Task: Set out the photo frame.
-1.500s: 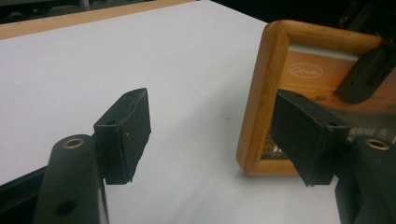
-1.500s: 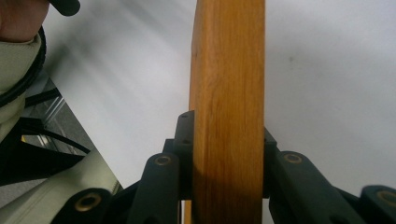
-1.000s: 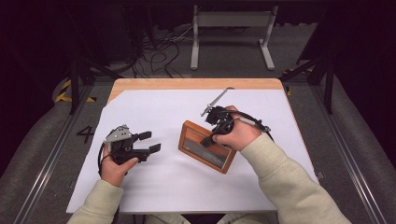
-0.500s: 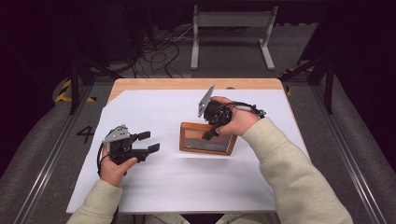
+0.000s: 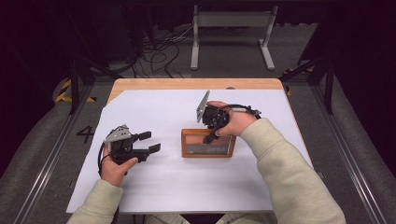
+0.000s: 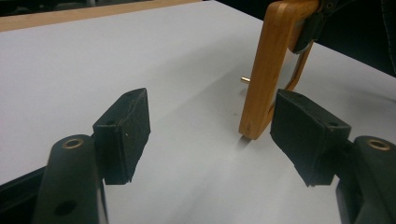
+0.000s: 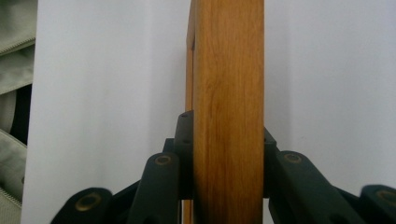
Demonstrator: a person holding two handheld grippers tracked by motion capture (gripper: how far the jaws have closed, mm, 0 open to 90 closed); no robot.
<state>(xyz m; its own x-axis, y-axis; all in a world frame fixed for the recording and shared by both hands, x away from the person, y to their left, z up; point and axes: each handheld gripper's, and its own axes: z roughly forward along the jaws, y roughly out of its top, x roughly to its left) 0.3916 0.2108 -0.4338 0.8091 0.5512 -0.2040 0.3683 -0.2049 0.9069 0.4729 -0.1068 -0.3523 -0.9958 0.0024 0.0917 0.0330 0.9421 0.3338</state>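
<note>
A rectangular wooden picture frame with a dark pane (image 5: pixel 208 143) is held upright near the middle of the white-covered surface (image 5: pixel 177 186), with its lower edge touching it. The top rail of the frame is clamped by the right hand-held gripper (image 5: pixel 211 135). To the left of the frame, well apart, the left hand-held gripper (image 5: pixel 150 142) is kept above the surface with its jaws apart and nothing between them.
</note>
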